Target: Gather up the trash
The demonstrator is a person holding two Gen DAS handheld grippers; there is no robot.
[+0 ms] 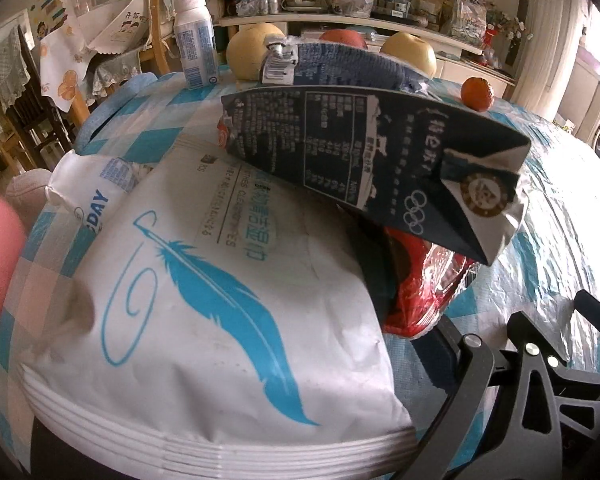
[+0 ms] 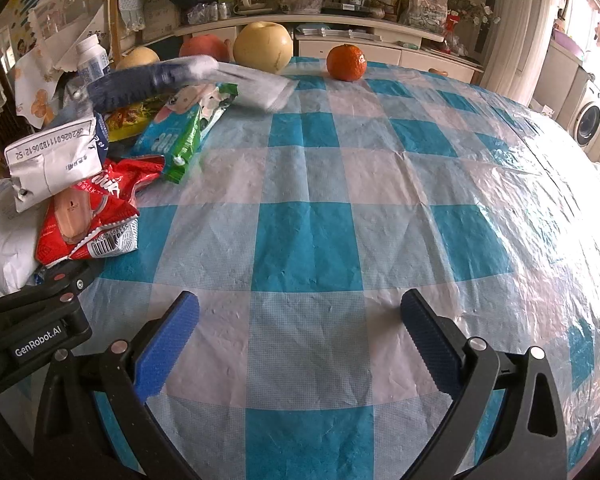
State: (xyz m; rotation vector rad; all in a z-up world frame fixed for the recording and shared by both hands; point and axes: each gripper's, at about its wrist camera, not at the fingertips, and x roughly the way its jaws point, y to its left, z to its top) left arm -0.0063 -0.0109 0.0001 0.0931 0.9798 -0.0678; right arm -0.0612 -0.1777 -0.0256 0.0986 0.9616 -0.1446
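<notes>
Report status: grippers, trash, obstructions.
Right gripper open, empty, over bare checked tablecloth. Left gripper's state unclear behind white feather bag. Trash heaped: dark carton, red wrapper. Nothing blocking.

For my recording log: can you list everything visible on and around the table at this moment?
white feather-print bag: one, white and blue, nearest the left camera
dark blue carton: one, flattened, on top of the pile
red wrapper: one, under the carton
green pouch: one, green and blue, at the pile's far edge
white bottle: one, upright, far left
orange: one, far table edge
yellow pears: at least two, far edge
checked tablecloth: one, blue and white
washing machine: one, far right
left hand-held gripper: black, beside the pile
right hand-held gripper: blue pads, open over bare cloth
</notes>
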